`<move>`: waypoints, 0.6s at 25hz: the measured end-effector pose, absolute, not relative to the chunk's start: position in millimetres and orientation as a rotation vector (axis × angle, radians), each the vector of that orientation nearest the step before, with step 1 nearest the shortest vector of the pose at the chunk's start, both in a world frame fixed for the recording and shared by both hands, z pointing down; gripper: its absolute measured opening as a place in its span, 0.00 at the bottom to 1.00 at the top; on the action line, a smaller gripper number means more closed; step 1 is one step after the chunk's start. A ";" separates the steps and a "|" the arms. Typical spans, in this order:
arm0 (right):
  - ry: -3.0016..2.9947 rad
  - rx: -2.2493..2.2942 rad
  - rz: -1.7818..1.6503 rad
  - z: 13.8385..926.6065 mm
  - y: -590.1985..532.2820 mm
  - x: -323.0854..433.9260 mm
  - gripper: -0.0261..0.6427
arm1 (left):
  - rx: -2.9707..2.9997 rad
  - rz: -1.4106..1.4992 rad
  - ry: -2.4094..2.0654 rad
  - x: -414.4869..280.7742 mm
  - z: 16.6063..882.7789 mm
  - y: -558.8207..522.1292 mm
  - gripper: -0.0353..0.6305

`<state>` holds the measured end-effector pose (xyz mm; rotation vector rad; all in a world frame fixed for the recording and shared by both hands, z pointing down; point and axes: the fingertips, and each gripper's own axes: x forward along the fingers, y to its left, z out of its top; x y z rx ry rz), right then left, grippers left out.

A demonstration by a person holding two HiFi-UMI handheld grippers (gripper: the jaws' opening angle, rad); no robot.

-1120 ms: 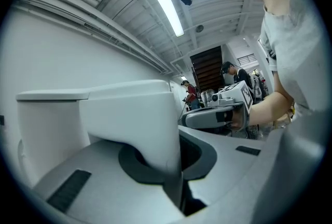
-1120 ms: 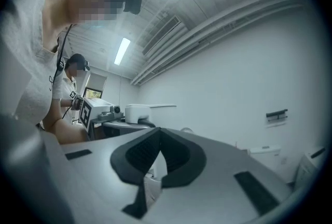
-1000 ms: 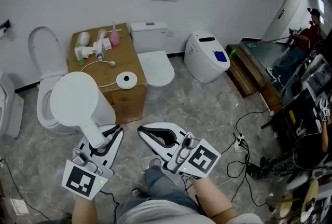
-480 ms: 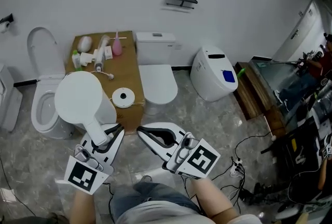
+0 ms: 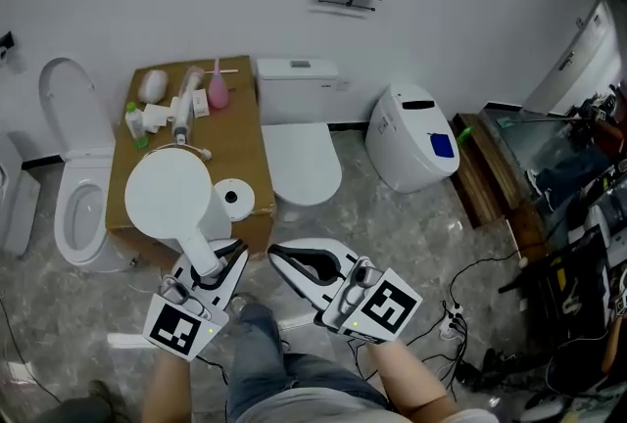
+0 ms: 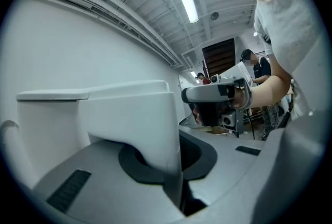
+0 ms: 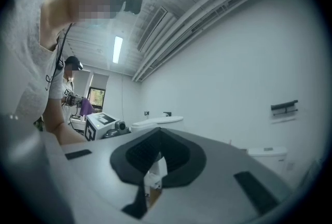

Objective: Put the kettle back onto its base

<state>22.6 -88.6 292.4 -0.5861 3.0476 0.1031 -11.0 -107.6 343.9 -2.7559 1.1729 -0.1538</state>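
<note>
In the head view the white kettle (image 5: pixel 168 194) shows its round lid from above. It hangs over the near part of the cardboard box (image 5: pixel 245 142). My left gripper (image 5: pixel 221 258) is shut on its handle; the left gripper view shows the white handle (image 6: pixel 129 114) pinched between the jaws. The round white base (image 5: pixel 233 198) with a dark centre lies on the box, just right of the kettle and partly hidden by it. My right gripper (image 5: pixel 277 256) sits right of the left one, shut, and nothing shows between its jaws (image 7: pixel 153 166).
Several bottles and a toothbrush (image 5: pixel 176 103) lie at the box's far end. A toilet (image 5: pixel 73 206) stands to the left, another toilet (image 5: pixel 302 162) just right of the box, and a third (image 5: pixel 411 137) further right. Cables (image 5: pixel 460 313) trail over the floor at the right.
Both grippers and the kettle have moved toward the box. The kettle now hangs over the box's near edge, close beside the base.
</note>
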 end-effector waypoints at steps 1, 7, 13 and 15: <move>3.053 -0.595 0.099 295.7 -97.7 20.4 0.05 | -2.761 -0.161 1.159 -11.2 350.2 -116.3 0.09; 3.089 -0.660 0.075 320.4 -153.0 10.2 0.05 | -2.835 -0.121 1.083 -10.9 391.5 -170.0 0.09; 3.069 -0.757 0.112 337.3 -202.9 12.6 0.05 | -2.870 -0.119 1.006 -7.4 436.1 -224.3 0.09; 3.069 -0.773 0.109 345.8 -213.0 13.9 0.05 | -2.874 -0.128 0.985 -4.2 449.2 -236.8 0.09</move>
